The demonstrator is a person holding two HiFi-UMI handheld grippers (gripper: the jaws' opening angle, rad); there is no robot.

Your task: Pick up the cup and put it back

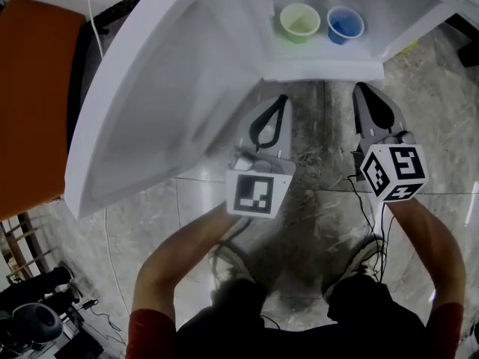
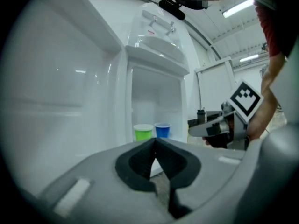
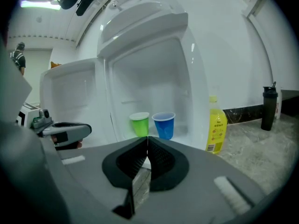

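A green cup (image 1: 299, 22) and a blue cup (image 1: 345, 25) stand upright side by side on the floor of an open white fridge (image 1: 322, 72). In the left gripper view the green cup (image 2: 143, 132) and blue cup (image 2: 162, 130) sit just beyond my left gripper (image 2: 155, 140), whose jaws meet with nothing between them. My right gripper (image 3: 148, 138) is shut and empty too, short of the green cup (image 3: 139, 124) and blue cup (image 3: 163, 125). From above, the left gripper (image 1: 281, 99) and right gripper (image 1: 362, 88) hover side by side in front of the fridge opening.
The fridge door (image 1: 150, 103) swings wide open on the left. A yellow bottle (image 3: 216, 125) stands on the stone floor right of the fridge, a black bottle (image 3: 268, 108) farther right by the wall. Cables trail on the floor near the person's feet.
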